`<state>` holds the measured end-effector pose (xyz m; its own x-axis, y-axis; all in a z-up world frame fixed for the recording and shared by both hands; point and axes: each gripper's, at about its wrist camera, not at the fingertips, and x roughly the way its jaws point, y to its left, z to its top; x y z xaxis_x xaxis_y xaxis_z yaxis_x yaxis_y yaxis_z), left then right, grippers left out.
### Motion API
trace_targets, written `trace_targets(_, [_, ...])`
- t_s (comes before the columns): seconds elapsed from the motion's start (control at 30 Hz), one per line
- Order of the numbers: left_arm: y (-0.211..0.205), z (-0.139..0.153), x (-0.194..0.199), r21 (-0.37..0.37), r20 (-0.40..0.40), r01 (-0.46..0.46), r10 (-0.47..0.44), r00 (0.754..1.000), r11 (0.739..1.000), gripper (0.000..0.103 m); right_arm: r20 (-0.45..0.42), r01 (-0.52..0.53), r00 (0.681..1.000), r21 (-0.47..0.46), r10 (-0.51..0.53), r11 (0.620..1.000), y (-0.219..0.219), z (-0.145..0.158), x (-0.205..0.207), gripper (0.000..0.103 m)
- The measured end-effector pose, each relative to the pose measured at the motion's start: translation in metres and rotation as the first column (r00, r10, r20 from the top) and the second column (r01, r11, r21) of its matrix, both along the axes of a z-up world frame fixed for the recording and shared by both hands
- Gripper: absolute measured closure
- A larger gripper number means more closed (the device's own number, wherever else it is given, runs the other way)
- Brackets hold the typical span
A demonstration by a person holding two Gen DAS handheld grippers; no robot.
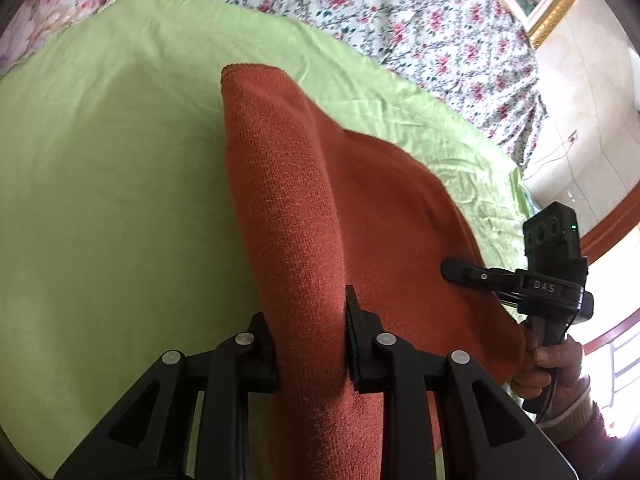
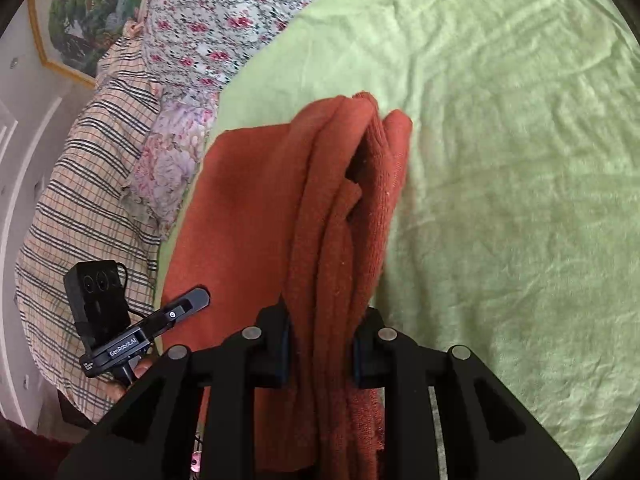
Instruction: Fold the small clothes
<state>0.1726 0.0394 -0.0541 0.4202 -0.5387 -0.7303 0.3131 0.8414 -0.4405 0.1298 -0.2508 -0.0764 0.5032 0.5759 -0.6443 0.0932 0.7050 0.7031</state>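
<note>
The green sheet (image 2: pixel 500 160) offers wide bare surface to the right of the right gripper (image 2: pixel 326 344) and to the left of the left gripper (image 1: pixel 310 344). Its far edge meets a floral bedspread (image 1: pixel 400 12); a plaid cushion (image 2: pixel 80 200) lies at the left. Both grippers point forward and downward. A hand (image 1: pixel 552 364) grasps the right gripper's handle (a knit cuff shows below). Each gripper's jaws clamp a raised fold of the rust-orange knit garment (image 1: pixel 304 200). The garment extends forward from the pads, its remainder resting flat on the sheet between the grippers.
</note>
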Motion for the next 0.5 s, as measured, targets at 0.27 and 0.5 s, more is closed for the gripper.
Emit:
trace_targets(0.27, [0.011, 0.009, -0.025, 0.071, 0.005, -0.04, 0.04, 0.999, 0.997, 0.054, -0.003, 0.072, 0.997, -0.059, -0.072, 0.996, -0.003, 0.013, -0.014, 0.061])
trace_targets(0.5, [0.027, 0.024, -0.087, 0.166, 0.088, -0.064, 0.05, 0.995, 0.984, 0.049, 0.086, 0.103, 0.992, -0.134, -0.092, 0.986, -0.004, 0.055, -0.062, 0.056])
